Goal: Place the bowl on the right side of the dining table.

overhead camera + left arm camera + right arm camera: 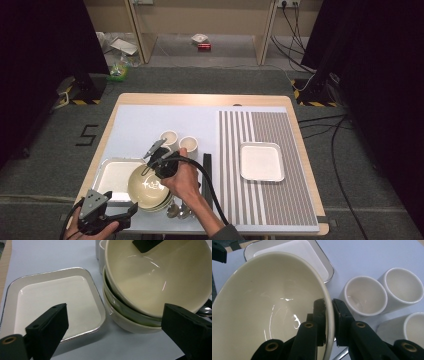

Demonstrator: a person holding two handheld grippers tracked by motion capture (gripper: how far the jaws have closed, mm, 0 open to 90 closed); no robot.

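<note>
A stack of bowls [150, 192] stands at the table's front left. The top cream bowl [269, 305] is tilted on a green bowl [125, 308] and a lower cream bowl [126, 323]. My right gripper [154, 170], held from the right side, is shut on the far rim of the top cream bowl [160, 277], one jaw inside and one outside [329, 308]. My left gripper [120, 205] hovers near the front left corner, open [115, 322], nothing between its jaws, facing the stack and a white square tray [57, 297].
Three white cups [364, 296] [403, 288] [414, 327] stand just beyond the bowls. A second white tray [261, 161] lies on the striped mat at the right. Metal spoons [180, 212] lie beside the stack, and a black bar [206, 170] lies to its right.
</note>
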